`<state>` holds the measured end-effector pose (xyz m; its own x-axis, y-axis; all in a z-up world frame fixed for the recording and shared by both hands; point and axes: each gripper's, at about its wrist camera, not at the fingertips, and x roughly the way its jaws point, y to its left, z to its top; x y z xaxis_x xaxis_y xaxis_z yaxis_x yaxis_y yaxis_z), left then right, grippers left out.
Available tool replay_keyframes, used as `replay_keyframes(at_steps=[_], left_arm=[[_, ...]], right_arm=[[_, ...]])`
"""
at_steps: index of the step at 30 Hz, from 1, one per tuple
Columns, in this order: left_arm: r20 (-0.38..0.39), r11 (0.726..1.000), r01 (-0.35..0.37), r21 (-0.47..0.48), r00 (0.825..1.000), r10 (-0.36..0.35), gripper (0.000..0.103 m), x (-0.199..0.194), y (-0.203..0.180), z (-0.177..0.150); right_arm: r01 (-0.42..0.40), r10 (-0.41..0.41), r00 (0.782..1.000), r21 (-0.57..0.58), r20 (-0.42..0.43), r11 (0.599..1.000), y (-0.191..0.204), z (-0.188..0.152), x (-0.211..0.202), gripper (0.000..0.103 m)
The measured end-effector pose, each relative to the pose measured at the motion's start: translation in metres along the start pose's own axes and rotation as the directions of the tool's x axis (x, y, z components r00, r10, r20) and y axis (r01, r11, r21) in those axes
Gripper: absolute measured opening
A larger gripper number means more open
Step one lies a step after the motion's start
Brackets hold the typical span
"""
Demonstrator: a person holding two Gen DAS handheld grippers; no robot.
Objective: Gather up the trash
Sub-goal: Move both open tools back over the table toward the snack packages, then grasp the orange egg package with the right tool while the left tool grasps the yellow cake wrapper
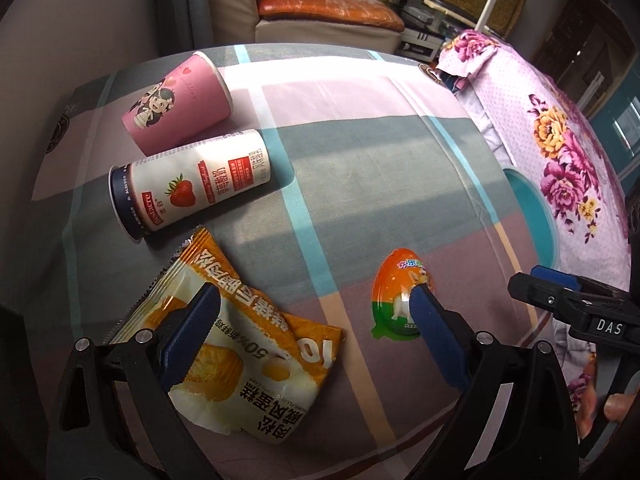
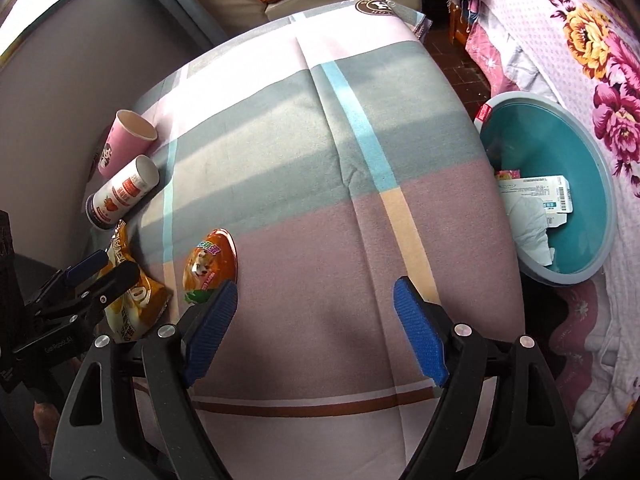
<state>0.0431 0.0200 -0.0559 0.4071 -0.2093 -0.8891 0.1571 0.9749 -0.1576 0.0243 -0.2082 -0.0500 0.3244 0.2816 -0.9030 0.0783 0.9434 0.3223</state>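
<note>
On the checked cloth lie a pink paper cup (image 1: 180,100) on its side, a white strawberry yogurt bottle (image 1: 188,184), an orange cake wrapper (image 1: 240,340) and an orange-green egg-shaped lid (image 1: 400,296). My left gripper (image 1: 316,304) is open above the cloth, its left finger over the wrapper, its right finger at the lid's edge. My right gripper (image 2: 316,292) is open and empty, with the lid (image 2: 208,264) just beyond its left finger. The left gripper (image 2: 104,270) shows over the wrapper (image 2: 136,308) in the right wrist view. The cup (image 2: 124,136) and bottle (image 2: 120,192) lie far left.
A teal basin (image 2: 580,200) holding paper trash stands off the cloth's right edge, beside a pink floral bedspread (image 2: 580,40). The basin's rim (image 1: 532,208) shows in the left wrist view. An orange-cushioned sofa (image 1: 320,4) is behind. A grey wall (image 2: 72,92) borders the left.
</note>
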Motion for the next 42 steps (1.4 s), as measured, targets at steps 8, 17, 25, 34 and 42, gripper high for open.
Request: replay_keyframes(at_steps=[8,17,25,34,42], left_arm=[[0.019,0.997,-0.048,-0.066,0.999,0.049,0.095,-0.008,0.060,-0.011],[-0.009,0.994,-0.041,-0.097,0.999,0.041,0.095,0.000,0.091,-0.023],[-0.030,0.997,-0.051,-0.065,0.998,0.049,0.096,0.011,0.091,-0.031],[0.009,0.999,-0.033,-0.033,0.999,0.034,0.089,0.011,0.080,-0.039],[0.013,0.998,0.008,-0.055,1.000,-0.008,0.025,0.005,0.068,-0.035]], right_arm=[[-0.039,0.033,0.998,-0.089,-0.060,0.995,0.048,-0.005,0.025,0.076],[-0.012,0.002,0.998,-0.174,-0.060,0.985,0.084,0.001,0.048,0.065],[0.047,-0.058,0.998,-0.242,-0.036,0.969,0.099,-0.001,0.062,0.050],[0.041,-0.046,0.999,-0.255,-0.013,0.966,0.095,-0.007,0.058,0.047],[0.022,-0.020,1.000,-0.222,0.008,0.975,0.078,-0.012,0.043,0.047]])
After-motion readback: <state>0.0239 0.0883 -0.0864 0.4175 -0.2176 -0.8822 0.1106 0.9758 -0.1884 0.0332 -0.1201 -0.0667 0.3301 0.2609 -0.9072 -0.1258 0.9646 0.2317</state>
